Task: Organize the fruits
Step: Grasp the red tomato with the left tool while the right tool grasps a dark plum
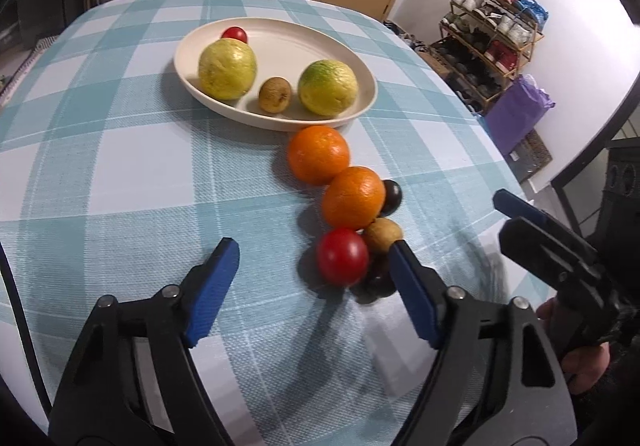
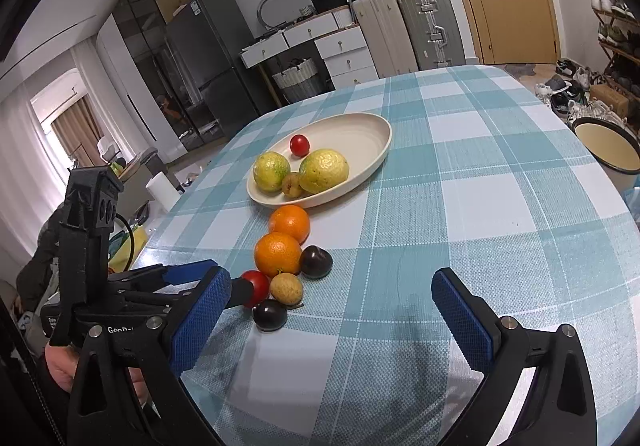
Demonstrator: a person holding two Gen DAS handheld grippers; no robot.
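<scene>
A cream oval plate [image 1: 288, 45] [image 2: 352, 133] holds two yellow-green fruits [image 1: 227, 69] [image 1: 328, 87], a small brown fruit [image 1: 275, 95] and a small red tomato [image 1: 235, 33]. On the checked cloth in front of it lie two oranges [image 1: 318, 154] [image 1: 353, 197], a dark plum [image 1: 390, 197], a brown fruit [image 1: 383, 234], a red tomato [image 1: 342, 256] [image 2: 256, 282] and another dark plum [image 2: 269, 314]. My left gripper [image 1: 314, 260] is open, with the red tomato between its fingers near the right pad and the left pad well clear. My right gripper [image 2: 332, 296] is open and empty, just right of the fruit row.
The table's right edge drops off to a shoe rack [image 1: 492, 33] and a purple bag [image 1: 516, 113]. A cream basin [image 2: 604, 145] stands beyond the table's right edge. A hand [image 1: 580, 362] holds the right gripper [image 1: 510, 213] close beside the left one.
</scene>
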